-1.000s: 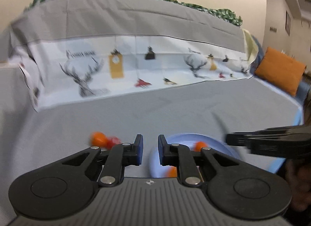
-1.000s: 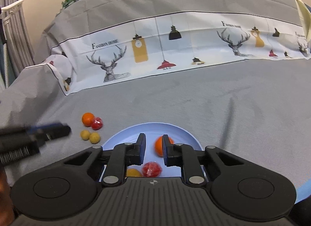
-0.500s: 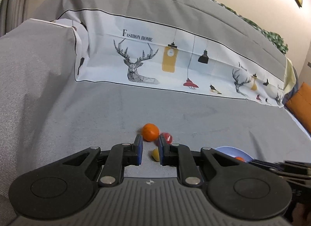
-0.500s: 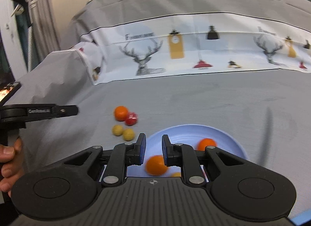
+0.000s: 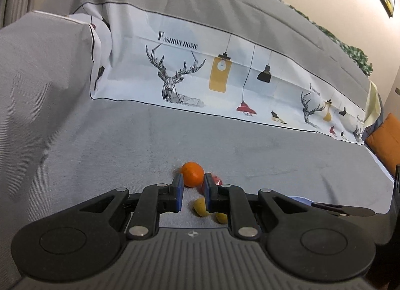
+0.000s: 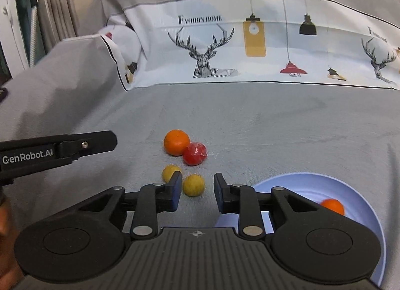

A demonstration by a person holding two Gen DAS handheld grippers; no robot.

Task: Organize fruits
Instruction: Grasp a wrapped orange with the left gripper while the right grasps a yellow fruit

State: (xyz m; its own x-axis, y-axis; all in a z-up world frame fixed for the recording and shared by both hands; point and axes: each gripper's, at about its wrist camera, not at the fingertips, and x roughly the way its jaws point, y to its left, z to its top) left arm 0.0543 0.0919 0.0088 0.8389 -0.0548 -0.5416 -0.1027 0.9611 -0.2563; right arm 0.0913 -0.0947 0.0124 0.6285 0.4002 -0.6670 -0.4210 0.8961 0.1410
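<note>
The right gripper (image 6: 195,187) is held low over a grey cloth (image 6: 275,120), its fingers spread, with a yellow fruit (image 6: 193,185) seen between them and a second yellow fruit (image 6: 170,172) partly hidden behind the left finger. A blue plate (image 6: 300,180) holding a small orange (image 6: 332,206) lies to the right. The left gripper (image 5: 192,185) is levelled forward, fingers parted, nothing held. Beyond, an orange (image 6: 176,142) is touched by a red fruit (image 6: 195,153).

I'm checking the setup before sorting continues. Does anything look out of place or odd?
Four fruits lie on the grey cover, not in the blue plate: an orange touching a red fruit, and two yellow fruits. Nothing looks spilled or damaged.
</note>
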